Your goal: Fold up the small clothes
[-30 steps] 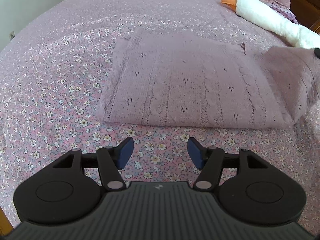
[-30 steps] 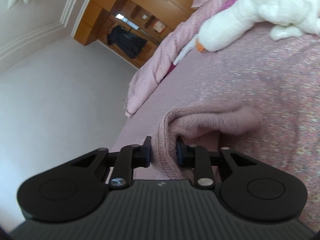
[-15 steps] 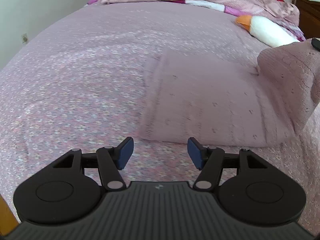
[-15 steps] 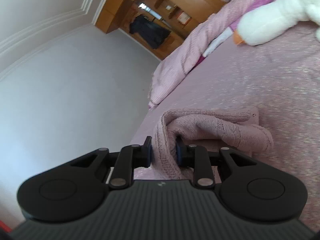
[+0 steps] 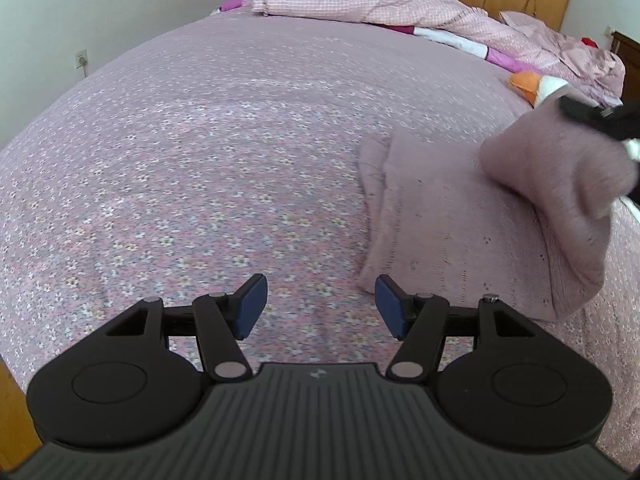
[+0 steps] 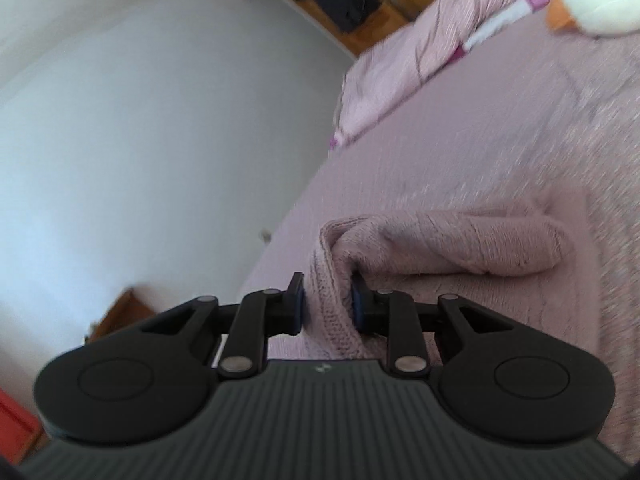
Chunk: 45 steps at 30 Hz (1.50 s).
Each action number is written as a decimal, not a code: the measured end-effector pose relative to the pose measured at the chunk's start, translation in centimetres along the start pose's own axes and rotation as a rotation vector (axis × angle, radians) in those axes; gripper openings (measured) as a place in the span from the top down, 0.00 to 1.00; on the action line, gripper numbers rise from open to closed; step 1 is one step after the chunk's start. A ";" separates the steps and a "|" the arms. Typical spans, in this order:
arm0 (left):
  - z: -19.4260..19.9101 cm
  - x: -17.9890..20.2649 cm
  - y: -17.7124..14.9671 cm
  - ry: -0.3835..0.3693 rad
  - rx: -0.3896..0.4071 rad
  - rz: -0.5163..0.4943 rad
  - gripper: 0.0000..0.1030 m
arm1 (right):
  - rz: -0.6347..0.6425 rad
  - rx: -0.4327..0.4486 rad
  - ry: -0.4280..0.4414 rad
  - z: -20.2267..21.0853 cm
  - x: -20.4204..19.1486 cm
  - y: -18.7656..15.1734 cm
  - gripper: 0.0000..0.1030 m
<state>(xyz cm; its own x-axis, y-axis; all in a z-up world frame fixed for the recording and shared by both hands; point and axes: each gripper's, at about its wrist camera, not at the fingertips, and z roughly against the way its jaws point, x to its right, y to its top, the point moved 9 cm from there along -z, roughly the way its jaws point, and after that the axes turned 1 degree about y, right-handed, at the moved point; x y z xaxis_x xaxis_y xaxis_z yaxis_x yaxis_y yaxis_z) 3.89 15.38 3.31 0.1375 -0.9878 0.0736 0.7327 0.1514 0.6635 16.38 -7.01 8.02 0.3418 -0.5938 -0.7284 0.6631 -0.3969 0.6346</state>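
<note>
On the floral bedspread (image 5: pixel 200 184), the right gripper (image 6: pixel 326 306) is pinching a raised edge of the pink knit sweater (image 5: pixel 460 236), which is lying partly folded; the left gripper (image 5: pixel 318 306) is hovering wide open, holding nothing; no readable writing is showing.

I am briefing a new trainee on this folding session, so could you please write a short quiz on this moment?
1. True or false: the left claw grips the pink knit garment.
2. What does the right claw hold? A) the plush goose B) a fold of the garment C) the checked quilt
3. Fill in: the garment lies on the floral ____.

Key: 1 false, it is open over the bedspread, beside the garment; 2 B; 3 bedspread.
</note>
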 end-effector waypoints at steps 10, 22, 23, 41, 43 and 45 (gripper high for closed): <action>-0.6 -3.1 -0.7 0.009 -0.008 0.052 0.35 | 0.043 -0.196 -0.122 -6.7 1.2 -7.4 0.71; -0.2 -2.5 1.7 -0.043 0.044 0.020 0.35 | 0.122 -0.100 -0.126 -2.4 -2.1 -7.9 0.52; -0.1 -2.1 2.1 -0.051 0.052 0.012 0.35 | 0.131 -0.084 -0.134 -1.7 -2.1 -7.6 0.52; -4.0 10.5 6.5 -0.174 0.092 -0.321 0.35 | 0.094 0.157 -0.439 5.1 6.2 -3.6 0.51; -5.1 11.8 6.6 -0.174 0.101 -0.381 0.35 | 0.095 0.150 -0.447 4.9 6.6 -3.9 0.51; -6.2 13.0 6.8 -0.171 0.108 -0.434 0.35 | 0.091 0.145 -0.449 4.7 6.7 -4.0 0.51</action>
<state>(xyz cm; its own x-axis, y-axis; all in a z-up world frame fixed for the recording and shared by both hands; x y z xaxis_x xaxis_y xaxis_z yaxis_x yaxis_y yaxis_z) 14.77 3.82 4.14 -0.2844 -0.9522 -0.1115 0.6237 -0.2721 0.7328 12.92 -12.70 1.77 0.0510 -0.8616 -0.5051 0.5332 -0.4042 0.7432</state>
